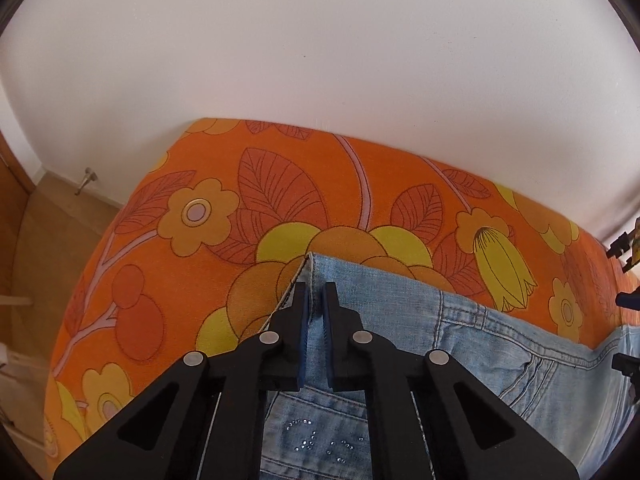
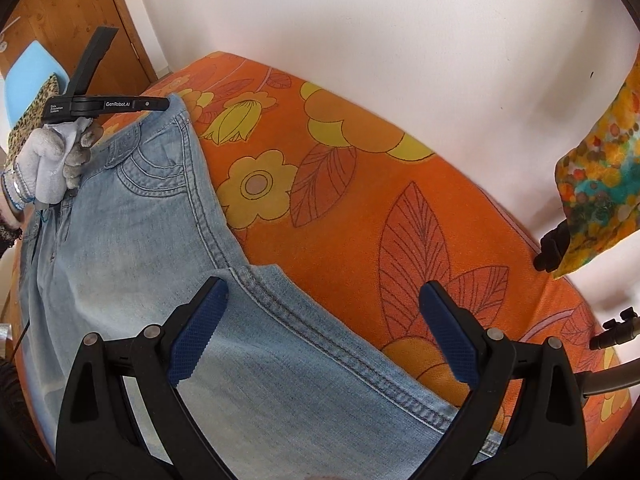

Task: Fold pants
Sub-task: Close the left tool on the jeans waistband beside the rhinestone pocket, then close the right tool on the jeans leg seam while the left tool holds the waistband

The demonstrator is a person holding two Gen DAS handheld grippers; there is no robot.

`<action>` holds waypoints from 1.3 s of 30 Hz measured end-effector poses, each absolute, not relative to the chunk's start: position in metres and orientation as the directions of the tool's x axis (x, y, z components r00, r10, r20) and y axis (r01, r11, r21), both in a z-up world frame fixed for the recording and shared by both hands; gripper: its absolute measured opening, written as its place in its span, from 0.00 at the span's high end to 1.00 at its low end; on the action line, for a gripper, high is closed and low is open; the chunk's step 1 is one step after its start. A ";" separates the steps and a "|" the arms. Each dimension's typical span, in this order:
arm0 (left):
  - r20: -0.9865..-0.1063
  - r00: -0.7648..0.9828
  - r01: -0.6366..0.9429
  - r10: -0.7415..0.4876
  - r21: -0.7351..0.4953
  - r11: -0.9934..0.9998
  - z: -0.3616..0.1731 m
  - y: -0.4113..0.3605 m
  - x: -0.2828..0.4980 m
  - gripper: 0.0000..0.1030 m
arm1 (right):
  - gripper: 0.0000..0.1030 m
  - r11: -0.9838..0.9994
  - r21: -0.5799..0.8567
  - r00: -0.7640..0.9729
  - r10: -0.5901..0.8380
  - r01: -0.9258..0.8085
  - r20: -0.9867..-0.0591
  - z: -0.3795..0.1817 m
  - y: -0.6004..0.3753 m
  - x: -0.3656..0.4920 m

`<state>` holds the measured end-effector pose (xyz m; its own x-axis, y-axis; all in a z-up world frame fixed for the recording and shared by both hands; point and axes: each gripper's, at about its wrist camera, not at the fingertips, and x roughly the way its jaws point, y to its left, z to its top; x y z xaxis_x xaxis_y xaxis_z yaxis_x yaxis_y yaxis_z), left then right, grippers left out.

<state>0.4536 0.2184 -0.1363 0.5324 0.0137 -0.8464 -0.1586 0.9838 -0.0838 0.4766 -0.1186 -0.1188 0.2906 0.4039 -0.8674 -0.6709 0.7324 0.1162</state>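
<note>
1. Fingers of left gripper (image 1: 314,300) were nearly pressed together, pinching waistband corner of the jeans (image 1: 384,312); denim sat between the blue pads.
2. Fingers of right gripper (image 2: 322,304) were spread wide, nothing between them, pads over a jeans leg w/o gripping it.
3. Jeans lay flat on orange floral bedspread (image 2: 360,184), waist toward left side of right-wrist view, leg running down to lower right; a folded-over hem edge lay just ahead of right gripper.
4. Gloved hand (image 2: 48,164) held the left gripper at the waist.
5. Around: wooden door (image 2: 60,12) and blue chair (image 2: 28,76) at far left, white wall (image 1: 320,40) behind bed, multicoloured cloth (image 2: 600,176) hanging at right edge, black clamp just beside it.
</note>
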 end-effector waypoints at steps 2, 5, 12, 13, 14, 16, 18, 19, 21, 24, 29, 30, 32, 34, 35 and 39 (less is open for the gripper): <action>-0.844 0.536 -0.145 0.009 -0.082 0.986 -0.136 0.218 0.452 0.96 | 0.05 0.723 0.132 0.275 0.416 -0.679 -0.867 -0.121 -0.116 0.476; -0.845 0.534 -0.147 -0.022 -0.118 0.982 -0.136 0.221 0.454 0.96 | 0.05 0.708 0.131 0.263 0.419 -0.694 -0.869 -0.124 -0.113 0.474; -0.837 0.537 -0.119 -0.106 -0.200 0.972 -0.136 0.226 0.460 0.96 | 0.37 0.660 0.135 0.230 0.436 -0.739 -0.870 -0.125 -0.106 0.466; -0.839 0.532 -0.110 -0.114 -0.202 0.973 -0.136 0.225 0.461 0.96 | 0.41 0.655 0.132 0.231 0.437 -0.744 -0.869 -0.125 -0.105 0.464; -0.842 0.528 -0.108 -0.106 -0.191 0.976 -0.137 0.223 0.462 0.96 | 0.42 0.652 0.129 0.231 0.436 -0.747 -0.870 -0.126 -0.104 0.463; -0.847 0.523 -0.102 -0.094 -0.171 0.980 -0.137 0.221 0.464 0.96 | 0.43 0.651 0.129 0.228 0.435 -0.749 -0.871 -0.126 -0.102 0.463; -0.851 0.520 -0.105 -0.079 -0.156 0.982 -0.138 0.221 0.466 0.83 | 0.42 0.654 0.130 0.226 0.431 -0.745 -0.874 -0.127 -0.102 0.463; -0.856 0.513 -0.116 -0.069 -0.148 0.982 -0.140 0.222 0.469 0.68 | 0.40 0.656 0.128 0.227 0.428 -0.744 -0.875 -0.127 -0.102 0.464; -0.855 0.514 -0.116 -0.068 -0.147 0.982 -0.140 0.221 0.472 0.67 | 0.38 0.659 0.129 0.227 0.426 -0.741 -0.876 -0.127 -0.103 0.465; -0.853 0.519 -0.116 -0.054 -0.133 0.984 -0.141 0.216 0.475 0.68 | 0.38 0.659 0.138 0.224 0.434 -0.739 -0.872 -0.127 -0.104 0.465; -0.841 0.542 -0.107 0.002 -0.067 0.992 -0.138 0.207 0.470 0.98 | 0.54 0.650 0.136 0.222 0.438 -0.748 -0.871 -0.125 -0.101 0.459; -0.834 0.552 -0.111 0.010 -0.062 0.992 -0.135 0.207 0.466 0.98 | 0.69 0.647 0.142 0.216 0.441 -0.749 -0.871 -0.124 -0.101 0.458; -0.821 0.571 -0.128 -0.004 -0.095 0.987 -0.129 0.213 0.460 0.99 | 0.80 0.643 0.145 0.209 0.441 -0.752 -0.873 -0.123 -0.100 0.454; -0.808 0.589 -0.138 -0.018 -0.122 0.983 -0.121 0.218 0.454 0.99 | 0.86 0.641 0.117 0.226 0.427 -0.758 -0.875 -0.121 -0.099 0.449; -0.802 0.597 -0.133 -0.027 -0.132 0.982 -0.117 0.219 0.451 0.99 | 0.87 0.640 0.105 0.232 0.421 -0.761 -0.877 -0.121 -0.099 0.447; -0.783 0.619 -0.118 -0.055 -0.162 0.980 -0.102 0.219 0.441 0.99 | 0.90 0.643 0.088 0.254 0.420 -0.761 -0.871 -0.115 -0.105 0.441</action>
<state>0.4413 0.2190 -0.1024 0.6190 -0.0547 -0.7835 -0.1181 0.9798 -0.1617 0.4407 -0.1046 -0.1151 0.2536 0.4200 -0.8714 -0.7609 0.6428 0.0883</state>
